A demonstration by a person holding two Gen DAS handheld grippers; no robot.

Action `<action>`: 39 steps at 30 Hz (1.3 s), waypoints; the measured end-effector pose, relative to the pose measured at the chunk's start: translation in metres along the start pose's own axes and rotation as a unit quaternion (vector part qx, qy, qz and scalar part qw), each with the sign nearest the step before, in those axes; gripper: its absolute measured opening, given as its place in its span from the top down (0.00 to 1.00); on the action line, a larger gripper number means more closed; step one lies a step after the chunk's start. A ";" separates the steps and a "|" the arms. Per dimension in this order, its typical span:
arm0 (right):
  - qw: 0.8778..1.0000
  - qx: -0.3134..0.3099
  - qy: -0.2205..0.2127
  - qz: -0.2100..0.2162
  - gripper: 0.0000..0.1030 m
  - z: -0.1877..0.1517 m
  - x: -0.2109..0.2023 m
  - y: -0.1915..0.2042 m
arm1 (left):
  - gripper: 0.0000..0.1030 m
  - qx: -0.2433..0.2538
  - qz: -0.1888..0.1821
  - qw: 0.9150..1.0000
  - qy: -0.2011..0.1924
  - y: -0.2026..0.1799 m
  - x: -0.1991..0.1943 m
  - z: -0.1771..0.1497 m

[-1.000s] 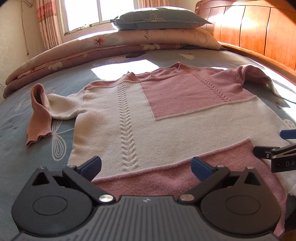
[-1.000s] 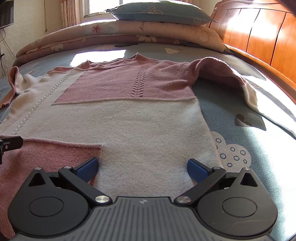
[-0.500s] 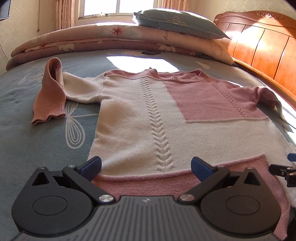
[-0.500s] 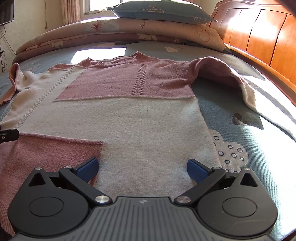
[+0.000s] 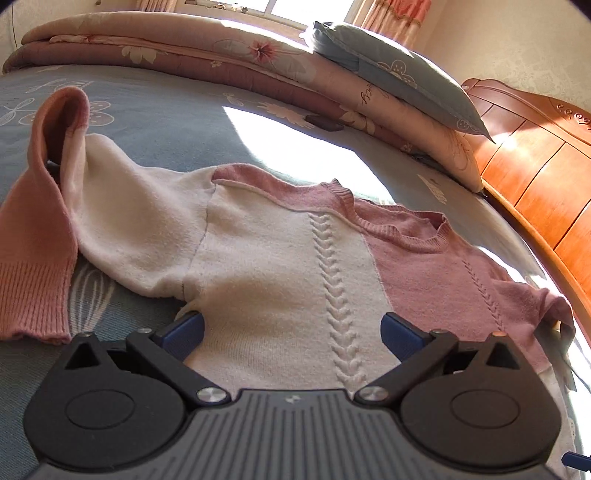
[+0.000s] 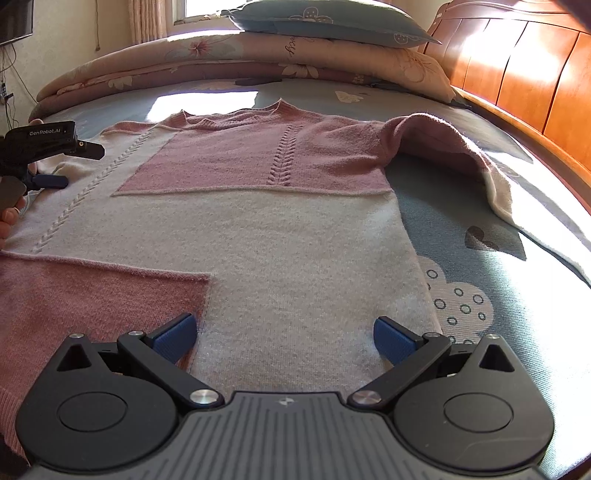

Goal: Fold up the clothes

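A pink and cream sweater (image 6: 258, 221) is laid flat, front up, on the bed (image 6: 498, 280), with its neckline directed toward the quilt (image 6: 258, 55) and pillow (image 6: 317, 18) at the far end. The left tool (image 5: 291, 328) is positioned low over the cream chest panel near the left armpit; its blue pads (image 5: 184, 328) are spread wide and nothing is gripped between them. The left sleeve (image 5: 55, 206) is bent back on itself, with the pink cuff lying on the bed beside the body of the garment. The right tool (image 6: 284, 336) is positioned over the lower cream section near the hem, beside the pink hem panel; its pads (image 6: 391, 338) are likewise spread wide and empty. The right sleeve (image 6: 461, 155) is draped outward toward the wooden headboard (image 6: 517, 55). In the right wrist view, the left tool is seen at the left edge, above the sweater's shoulder area.
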State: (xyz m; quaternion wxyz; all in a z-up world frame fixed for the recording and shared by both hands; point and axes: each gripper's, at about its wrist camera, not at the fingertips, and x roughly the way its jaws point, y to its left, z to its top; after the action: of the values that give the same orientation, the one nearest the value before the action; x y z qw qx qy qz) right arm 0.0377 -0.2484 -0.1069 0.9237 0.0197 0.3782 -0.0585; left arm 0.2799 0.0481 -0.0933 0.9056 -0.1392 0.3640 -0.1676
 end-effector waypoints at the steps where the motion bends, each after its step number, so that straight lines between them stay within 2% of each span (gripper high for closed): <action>1: 1.000 -0.002 0.001 0.001 0.00 0.000 0.000 0.000 | 0.04 -0.011 -0.010 1.000 0.008 0.008 0.001 0.008; 3: 1.000 -0.007 0.003 0.001 0.00 0.000 -0.001 0.001 | 0.04 -0.018 -0.012 0.999 0.028 0.007 -0.001 0.019; 5: 1.000 -0.011 0.004 0.003 0.00 0.001 -0.001 0.001 | 0.04 -0.013 -0.011 1.000 0.019 -0.002 -0.011 0.027; 7: 1.000 -0.011 0.004 0.004 0.00 0.000 -0.002 0.000 | 0.03 0.004 -0.047 0.999 0.003 -0.011 -0.020 0.034; 10: 1.000 -0.010 0.004 0.005 0.00 -0.001 -0.002 0.000 | 0.02 0.002 -0.063 0.998 0.030 -0.015 -0.003 0.035; 13: 1.000 -0.010 0.005 0.006 0.00 -0.001 -0.001 -0.001 | 0.03 -0.001 -0.017 0.998 0.054 -0.005 0.025 0.029; 16: 1.000 -0.007 0.005 0.008 0.00 0.000 0.000 -0.001 | 0.04 0.006 0.001 1.000 0.015 0.006 0.036 0.032; 20: 1.000 -0.007 0.004 0.009 0.00 0.000 0.001 -0.001 | 0.04 0.010 0.031 0.999 0.020 0.000 0.049 0.053; 21: 1.000 -0.007 0.005 0.010 0.00 0.000 0.001 -0.001 | 0.04 0.003 0.031 0.999 0.023 -0.003 0.048 0.059; 25: 1.000 -0.006 0.004 0.012 0.00 0.000 0.001 -0.002 | 0.03 0.024 -0.011 1.000 0.003 -0.017 0.036 0.078; 28: 1.000 -0.008 0.004 0.013 0.00 -0.001 0.000 -0.002 | 0.03 0.011 -0.013 0.999 0.040 -0.014 0.058 0.082; 31: 1.000 -0.006 0.004 0.016 0.00 -0.001 0.001 -0.004 | 0.03 -0.021 0.009 0.998 0.050 0.005 0.086 0.082; 32: 1.000 -0.006 0.003 0.017 0.00 -0.001 0.001 -0.005 | 0.03 -0.022 0.004 0.999 0.038 0.009 0.090 0.085; 35: 1.000 -0.007 0.001 0.019 0.00 -0.001 0.002 -0.005 | 0.03 -0.015 0.015 1.000 0.020 0.013 0.106 0.106; 39: 1.000 -0.007 -0.001 0.021 0.00 -0.001 0.003 -0.006 | 0.03 0.017 0.047 0.998 0.039 0.005 0.127 0.122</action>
State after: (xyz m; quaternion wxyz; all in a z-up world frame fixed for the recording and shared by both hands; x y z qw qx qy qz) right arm 0.0389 -0.2545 -0.1096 0.9250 0.0208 0.3776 -0.0367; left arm 0.4531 0.0171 -0.0873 0.8998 -0.0999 0.4021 -0.1365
